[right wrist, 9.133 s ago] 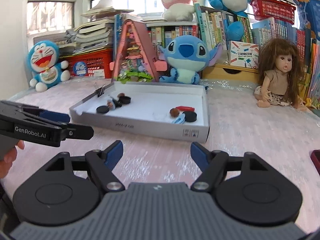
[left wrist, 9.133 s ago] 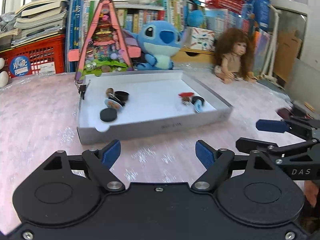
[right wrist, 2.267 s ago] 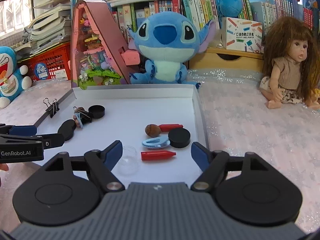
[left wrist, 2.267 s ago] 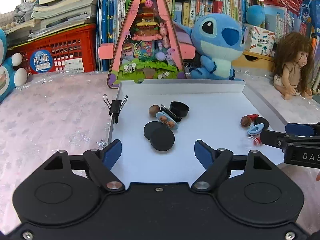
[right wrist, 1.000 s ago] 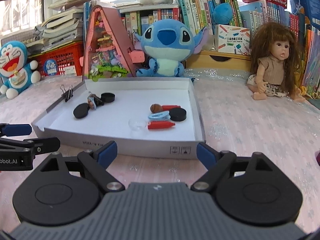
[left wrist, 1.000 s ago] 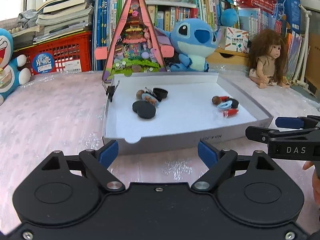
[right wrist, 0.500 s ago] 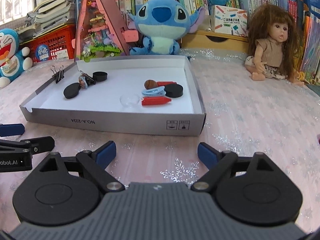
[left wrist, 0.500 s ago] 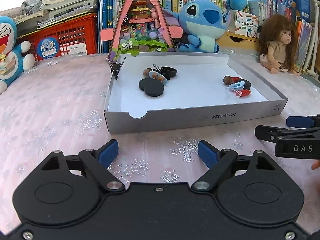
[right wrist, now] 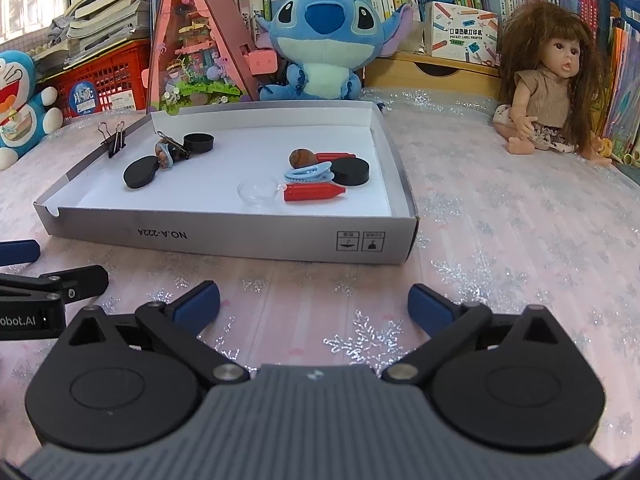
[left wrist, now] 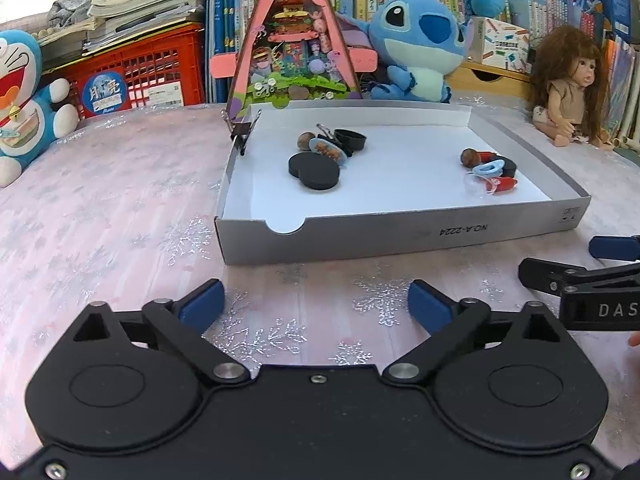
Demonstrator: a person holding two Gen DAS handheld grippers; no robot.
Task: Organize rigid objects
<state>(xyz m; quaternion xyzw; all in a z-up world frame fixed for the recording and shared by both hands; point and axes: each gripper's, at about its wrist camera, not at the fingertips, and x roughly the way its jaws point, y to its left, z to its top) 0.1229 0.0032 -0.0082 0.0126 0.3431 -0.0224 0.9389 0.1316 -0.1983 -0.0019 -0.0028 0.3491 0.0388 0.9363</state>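
Observation:
A shallow white cardboard tray (left wrist: pixel 400 232) (right wrist: pixel 240 236) lies on the pink tablecloth. Its left group holds black discs (left wrist: pixel 314 169) (right wrist: pixel 141 172), a black cup (left wrist: pixel 351 139), a walnut and a small figure charm. Its right group holds a red cap (right wrist: pixel 314 192), a blue hair clip (right wrist: pixel 308 172), a black disc (right wrist: pixel 350 171), a walnut (right wrist: pixel 301 157) and a clear dish (right wrist: pixel 258 193). A binder clip (left wrist: pixel 241 132) (right wrist: pixel 113 139) grips the tray's left wall. My left gripper (left wrist: pixel 316 306) and right gripper (right wrist: pixel 314 306) hover before the tray's front wall, jaws opening wide, nothing between them.
At the table's back stand a pink triangular diorama (left wrist: pixel 290 36), a blue plush (right wrist: pixel 324 36), a doll (right wrist: pixel 548 80), a red crate (left wrist: pixel 148 72) and bookshelves. A blue-and-white plush (left wrist: pixel 20 96) sits far left. Each gripper shows at the other view's edge.
Both grippers have tilted downward, so the tray's front wall looms larger. The jaws of both have spread a little wider. The tray's contents have not moved.

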